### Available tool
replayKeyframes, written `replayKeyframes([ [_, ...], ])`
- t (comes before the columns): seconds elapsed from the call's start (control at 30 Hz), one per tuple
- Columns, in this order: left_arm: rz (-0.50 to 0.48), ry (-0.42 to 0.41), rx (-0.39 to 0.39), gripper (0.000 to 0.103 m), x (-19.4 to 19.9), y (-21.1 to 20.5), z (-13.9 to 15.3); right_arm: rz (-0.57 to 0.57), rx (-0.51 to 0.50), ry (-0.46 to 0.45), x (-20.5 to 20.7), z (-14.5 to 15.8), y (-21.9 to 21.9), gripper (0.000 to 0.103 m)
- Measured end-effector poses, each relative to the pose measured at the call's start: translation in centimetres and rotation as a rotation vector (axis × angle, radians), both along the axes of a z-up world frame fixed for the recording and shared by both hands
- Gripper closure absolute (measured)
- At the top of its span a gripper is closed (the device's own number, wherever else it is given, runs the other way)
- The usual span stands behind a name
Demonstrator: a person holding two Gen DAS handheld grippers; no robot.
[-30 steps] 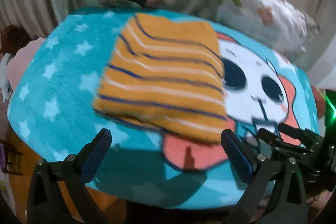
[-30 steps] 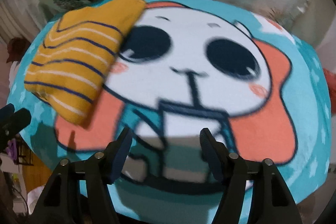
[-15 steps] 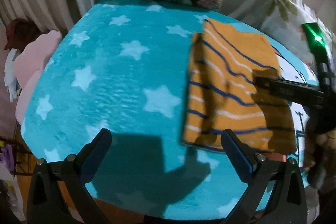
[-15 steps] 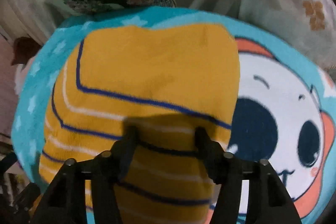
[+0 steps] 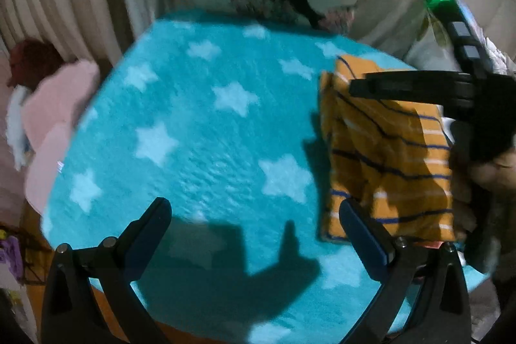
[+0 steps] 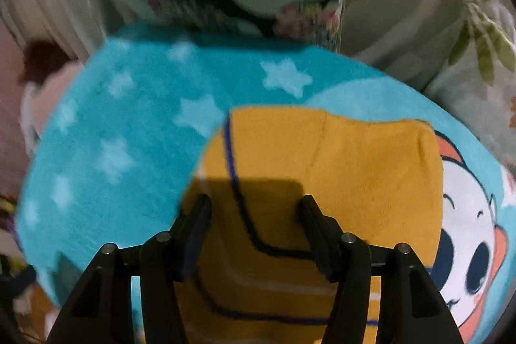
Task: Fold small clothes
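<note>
The folded orange garment [image 5: 390,157], soft knit with thin navy and white stripes, lies as a rough rectangle on a fleecy teal star-print blanket [image 5: 206,134]. The right gripper [image 6: 254,208] hovers over it, jaws apart, gripping nothing. The left gripper [image 5: 254,215] is spread wide above bare blanket.
</note>
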State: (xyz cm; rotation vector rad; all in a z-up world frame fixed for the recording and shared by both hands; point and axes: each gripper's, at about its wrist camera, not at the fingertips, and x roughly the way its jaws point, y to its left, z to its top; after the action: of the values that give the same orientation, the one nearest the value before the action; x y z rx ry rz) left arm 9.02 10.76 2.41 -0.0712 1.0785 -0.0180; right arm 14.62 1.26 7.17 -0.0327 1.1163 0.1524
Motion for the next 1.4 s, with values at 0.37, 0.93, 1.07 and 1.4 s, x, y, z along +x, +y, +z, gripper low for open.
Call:
replayKeyframes([
  [0.37, 0.002, -0.303, 0.026, 0.0, -2.0, -1.1, 6.2, -0.089, -0.119, -0.038, -8.4, 0.8, -6.3, 0.036],
  [0.93, -0.087, -0.036, 0.02, 0.0, -9.2, -18.1, 2.9, -0.126, -0.115, 0.005, -22.8, -0.2, -19.4, 0.035],
  [1.07, -0.078, -0.065, 0.08, 0.0, -11.4, -20.1, 3.5, -0.087, -0.154, -0.038, -24.7, 0.6, -20.0, 0.034],
  [1.4, -0.074, -0.137, 0.122, 0.0, -14.0, -22.4, 6.1, -0.015, -0.165, -0.136, -26.9, 2.9, -19.9, 0.032],
])
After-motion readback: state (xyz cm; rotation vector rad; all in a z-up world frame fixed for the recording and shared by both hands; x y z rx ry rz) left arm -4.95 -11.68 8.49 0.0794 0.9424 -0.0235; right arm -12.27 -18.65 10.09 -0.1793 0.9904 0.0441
